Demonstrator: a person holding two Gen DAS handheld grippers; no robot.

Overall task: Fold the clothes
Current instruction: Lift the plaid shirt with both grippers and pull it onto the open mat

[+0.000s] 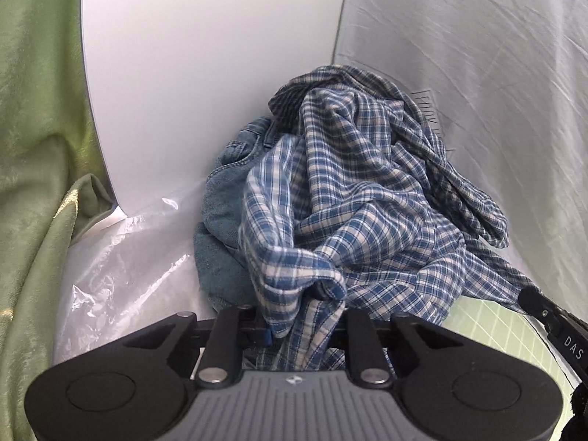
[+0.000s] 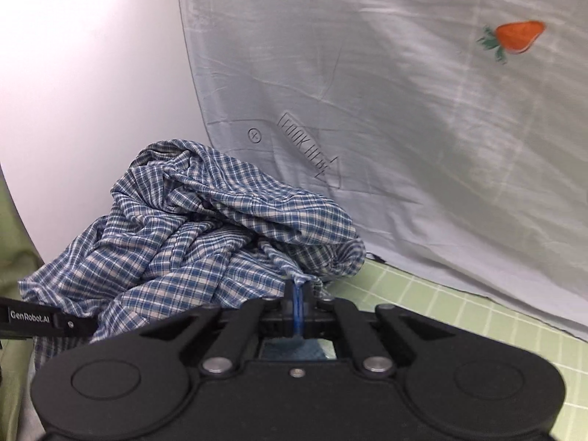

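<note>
A crumpled blue-and-white plaid shirt point(image 1: 367, 183) point(image 2: 183, 239) lies in a heap against a white panel. My left gripper point(image 1: 305, 318) is shut on a thick bunch of its fabric, which spills down between the fingers. My right gripper point(image 2: 298, 292) is shut on a thin pinched edge of the same shirt at the heap's right side. A blue denim garment point(image 1: 224, 198) sits partly under the shirt on its left. The right gripper's finger point(image 1: 551, 325) shows at the edge of the left wrist view, and the left gripper's finger point(image 2: 36, 318) at the edge of the right wrist view.
A pale grey sheet point(image 2: 404, 110) with an orange strawberry print point(image 2: 518, 36) hangs behind and to the right. A green grid mat point(image 2: 459, 316) covers the surface. A clear plastic bag point(image 1: 121, 257) and a green cloth point(image 1: 33, 147) lie left of the heap.
</note>
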